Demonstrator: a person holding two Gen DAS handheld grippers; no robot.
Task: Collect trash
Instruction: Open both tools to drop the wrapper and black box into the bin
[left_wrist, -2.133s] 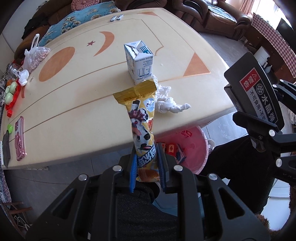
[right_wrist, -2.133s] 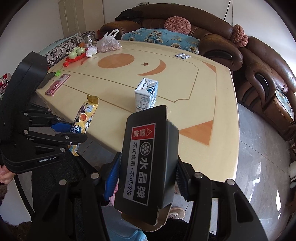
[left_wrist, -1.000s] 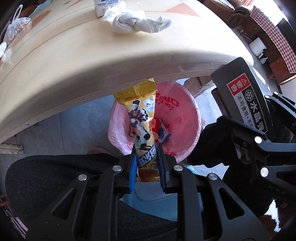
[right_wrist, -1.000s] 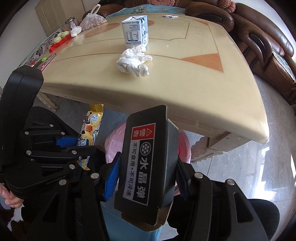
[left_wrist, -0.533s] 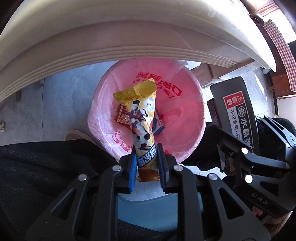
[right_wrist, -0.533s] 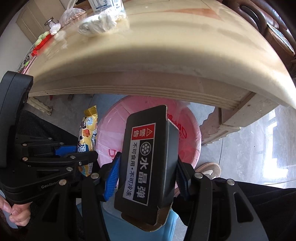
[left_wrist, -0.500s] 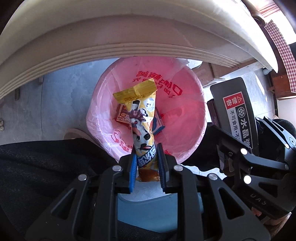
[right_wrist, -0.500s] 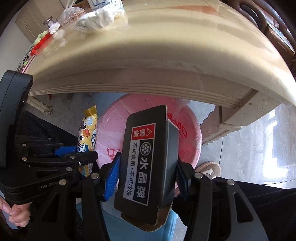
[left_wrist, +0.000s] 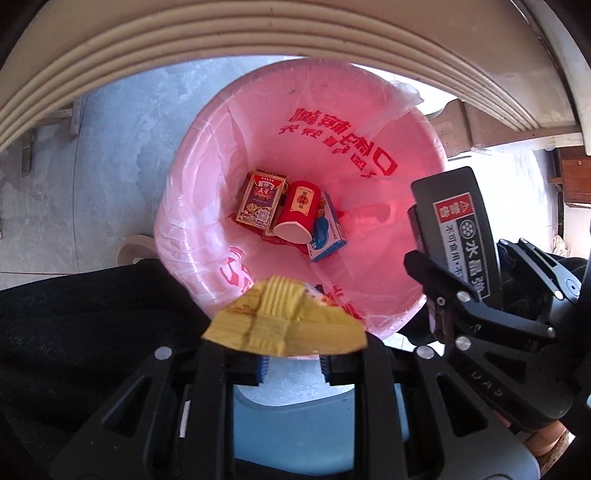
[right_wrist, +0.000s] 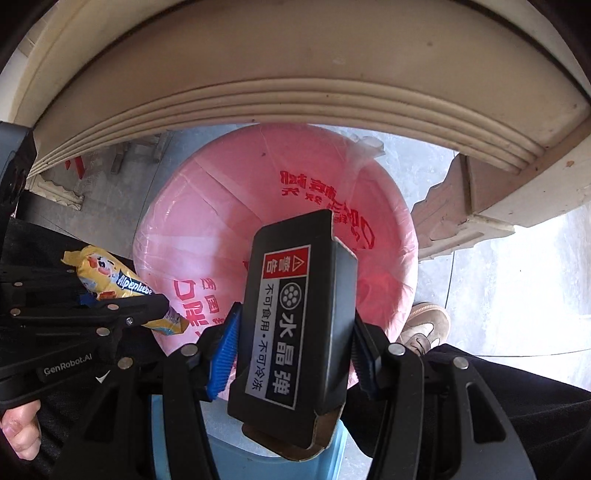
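Note:
A pink-lined trash bin (left_wrist: 369, 122) stands on the floor under the table edge; it also shows in the right wrist view (right_wrist: 207, 206). My left gripper (left_wrist: 293, 363) has its jaws parted, and the yellow candy wrapper (left_wrist: 284, 321) has tipped over and lies loose across the fingers at the bin's near rim; it also shows in the right wrist view (right_wrist: 122, 291). My right gripper (right_wrist: 291, 354) is shut on a black box (right_wrist: 295, 336) with a red warning label, held over the bin; the box also shows in the left wrist view (left_wrist: 461, 229).
In the bin lie a red card pack (left_wrist: 262, 197), a red paper cup (left_wrist: 299, 210) and a blue-white carton (left_wrist: 327, 232). The cream table edge (right_wrist: 295, 99) arches close overhead. A table leg (right_wrist: 465, 214) stands right of the bin. A blue stool (left_wrist: 314, 413) is below.
Both grippers have come down below the table edge toward the bin. The left jaws have parted and the wrapper, upright before, has flopped over toward the camera. The right still grips the box.

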